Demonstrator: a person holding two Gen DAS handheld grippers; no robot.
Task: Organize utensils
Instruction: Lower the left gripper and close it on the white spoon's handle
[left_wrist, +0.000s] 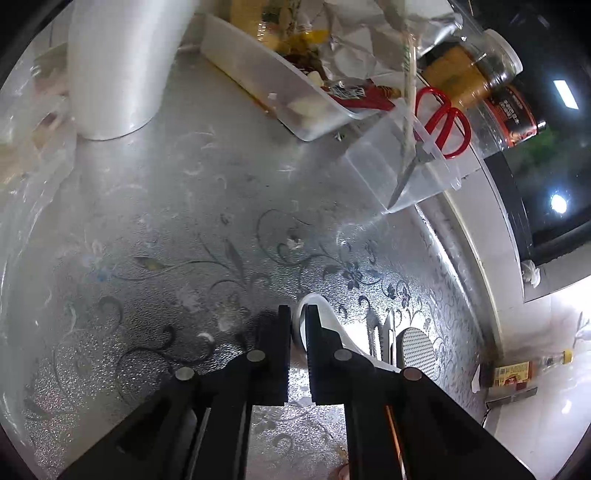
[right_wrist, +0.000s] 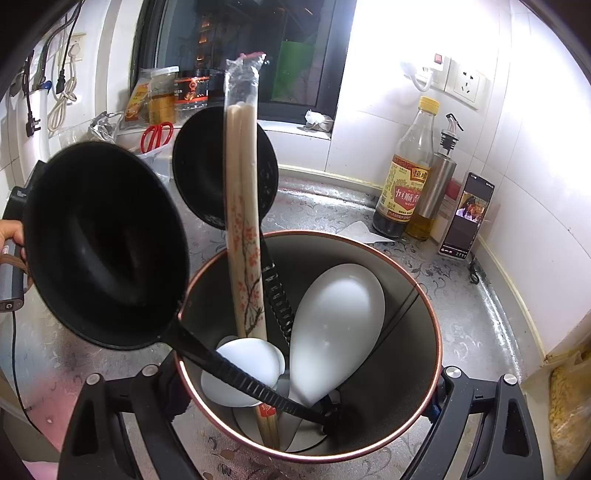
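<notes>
- Desk (left_wrist: 192, 229): silver, flower-patterned; white tiled wall and dark window behind.
- Left claw (left_wrist: 298, 317), lower centre: clenched on the handle end of a white spoon (left_wrist: 332, 325) lying on the desk.
- Right claw (right_wrist: 306, 384), bottom: grasping the utensil holder (right_wrist: 424, 306), which contains ladles, chopsticks and white spoons.
- Red scissors (left_wrist: 443, 122): upper right, in a clear tub.

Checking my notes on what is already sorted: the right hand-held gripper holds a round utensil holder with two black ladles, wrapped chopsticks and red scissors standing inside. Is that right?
Not quite. The red scissors are not in the utensil holder; the right wrist view shows them far back by the window sill. The rest stands: the right hand-held gripper holds the holder, with two black ladles and wrapped chopsticks inside.
</notes>
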